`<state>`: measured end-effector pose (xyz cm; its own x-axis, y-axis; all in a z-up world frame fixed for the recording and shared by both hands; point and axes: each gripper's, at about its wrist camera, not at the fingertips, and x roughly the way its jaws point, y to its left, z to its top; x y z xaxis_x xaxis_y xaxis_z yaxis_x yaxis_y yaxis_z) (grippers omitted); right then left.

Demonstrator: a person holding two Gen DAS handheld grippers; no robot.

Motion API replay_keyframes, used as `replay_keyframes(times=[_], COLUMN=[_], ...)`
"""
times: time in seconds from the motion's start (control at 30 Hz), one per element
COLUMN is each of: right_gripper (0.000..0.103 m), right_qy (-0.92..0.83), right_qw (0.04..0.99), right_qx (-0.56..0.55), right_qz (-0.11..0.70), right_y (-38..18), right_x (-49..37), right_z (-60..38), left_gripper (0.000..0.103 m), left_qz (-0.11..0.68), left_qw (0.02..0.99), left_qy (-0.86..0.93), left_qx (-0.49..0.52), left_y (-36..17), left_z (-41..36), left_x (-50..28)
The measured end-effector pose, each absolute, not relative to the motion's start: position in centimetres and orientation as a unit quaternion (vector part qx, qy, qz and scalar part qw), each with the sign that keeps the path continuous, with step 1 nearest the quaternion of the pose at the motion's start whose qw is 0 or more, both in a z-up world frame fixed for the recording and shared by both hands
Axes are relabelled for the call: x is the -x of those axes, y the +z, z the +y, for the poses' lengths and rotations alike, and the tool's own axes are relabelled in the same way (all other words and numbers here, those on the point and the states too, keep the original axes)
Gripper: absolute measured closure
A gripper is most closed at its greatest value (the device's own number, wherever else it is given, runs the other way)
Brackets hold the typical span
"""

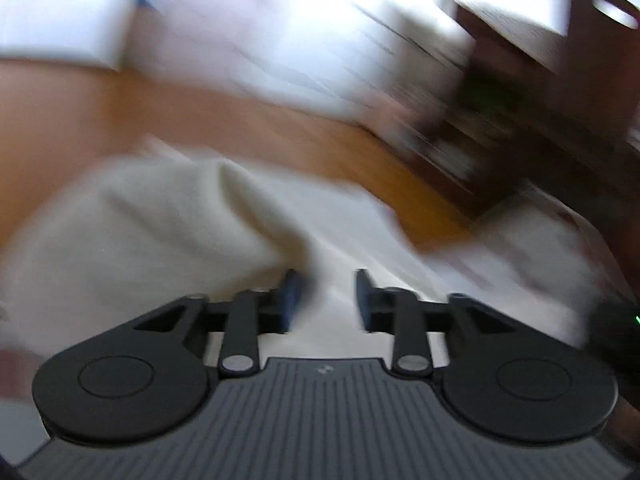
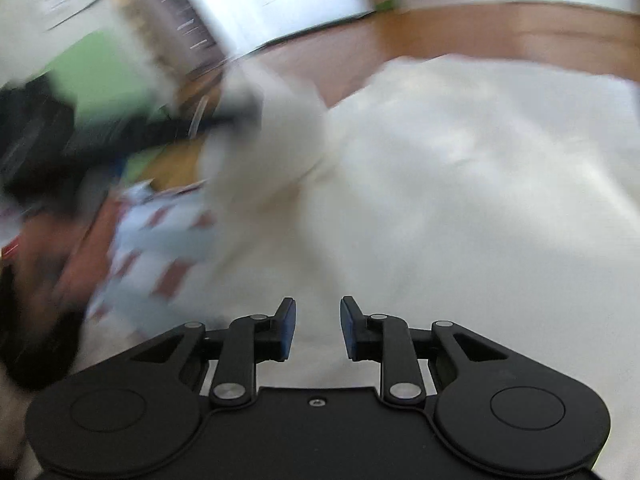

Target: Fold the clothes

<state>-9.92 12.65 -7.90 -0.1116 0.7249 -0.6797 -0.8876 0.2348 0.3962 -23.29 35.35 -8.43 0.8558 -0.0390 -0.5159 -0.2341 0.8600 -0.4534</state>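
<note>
Cream-white garment point(image 1: 168, 216) spread over an orange-brown wooden surface point(image 1: 100, 120), seen blurred in both wrist views; it fills the area directly ahead of and beneath each gripper, with a raised fold to the left in the left wrist view and a bunched lump of the same cloth point(image 2: 268, 152) ahead-left in the right wrist view. Left gripper point(image 1: 326, 300) with jaws parted and nothing between the blue-padded fingers; right gripper point(image 2: 318, 328) likewise parted at a moderate gap and empty, above the fabric. Patterned red-and-pale-blue cloth point(image 2: 160, 248) lies at the garment's left edge in the right wrist view; dark furniture point(image 1: 540, 100) stands beyond the surface in the left wrist view.
</note>
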Motion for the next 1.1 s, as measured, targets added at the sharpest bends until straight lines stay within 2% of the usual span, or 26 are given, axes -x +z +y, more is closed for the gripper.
replay_keyframes(times=[0.1,0.17,0.23,0.27,0.37,0.63,0.77,0.8,0.83,0.9,0.97,1.0,1.03,1.07,1.1], right_gripper=[0.071,0.071,0.071,0.071,0.071,0.071,0.071,0.071,0.071,0.071,0.070,0.070,0.070,0.070,0.070], right_qy=[0.554,0.552,0.552,0.554,0.558,0.568,0.566,0.566,0.566,0.566,0.565,0.565,0.564,0.563,0.561], right_qw=[0.719,0.724,0.723,0.721,0.713,0.699,0.699,0.699,0.699,0.699,0.699,0.699,0.700,0.701,0.702], right_qx=[0.070,0.054,0.053,0.057,0.067,0.098,0.114,0.118,0.121,0.128,0.135,0.139,0.146,0.154,0.167], right_qz=[0.414,0.410,0.412,0.413,0.419,0.423,0.421,0.421,0.420,0.419,0.417,0.416,0.413,0.410,0.405], right_y=[-7.9,-8.0,-8.2,-8.3,-8.8,-9.6,-10.2,-10.2,-10.3,-10.5,-10.6,-10.7,-10.8,-11.0,-11.0], right_x=[8.5,8.2,8.2,8.2,8.7,9.6,9.7,9.7,9.6,9.5,9.5,9.4,9.5,9.6,9.8], right_z=[11.6,11.2,11.3,11.6,12.1,12.1,12.0,12.0,12.1,12.1,12.2,12.3,12.4,12.6,12.8], left_gripper=[0.067,0.067,0.063,0.057,0.053,0.052,0.050,0.047,0.039,0.036,0.039,0.046,0.082,0.096,0.096], left_qz=[0.394,0.414,0.400,0.383,0.333,0.257,0.234,0.228,0.226,0.226,0.238,0.241,0.247,0.249,0.246], left_qw=[0.902,0.900,0.904,0.905,0.892,0.752,0.735,0.734,0.733,0.730,0.747,0.760,0.771,0.781,0.792], left_qy=[0.041,0.048,0.046,0.053,0.112,0.259,0.285,0.290,0.296,0.310,0.324,0.335,0.344,0.352,0.359], left_qx=[0.174,0.124,0.142,0.177,0.286,0.549,0.569,0.570,0.570,0.566,0.529,0.502,0.476,0.451,0.427], left_y=[-11.1,-11.5,-11.1,-11.0,-11.3,-18.5,-19.7,-19.9,-20.0,-20.5,-20.4,-20.0,-19.4,-18.6,-17.7], left_z=[30.7,29.2,29.8,30.9,35.3,46.1,47.0,47.1,47.2,47.4,47.3,47.1,47.0,47.1,47.2], left_x=[20.6,20.9,22.1,22.9,24.8,31.6,31.6,31.4,31.1,30.4,29.2,28.6,28.4,28.4,28.5])
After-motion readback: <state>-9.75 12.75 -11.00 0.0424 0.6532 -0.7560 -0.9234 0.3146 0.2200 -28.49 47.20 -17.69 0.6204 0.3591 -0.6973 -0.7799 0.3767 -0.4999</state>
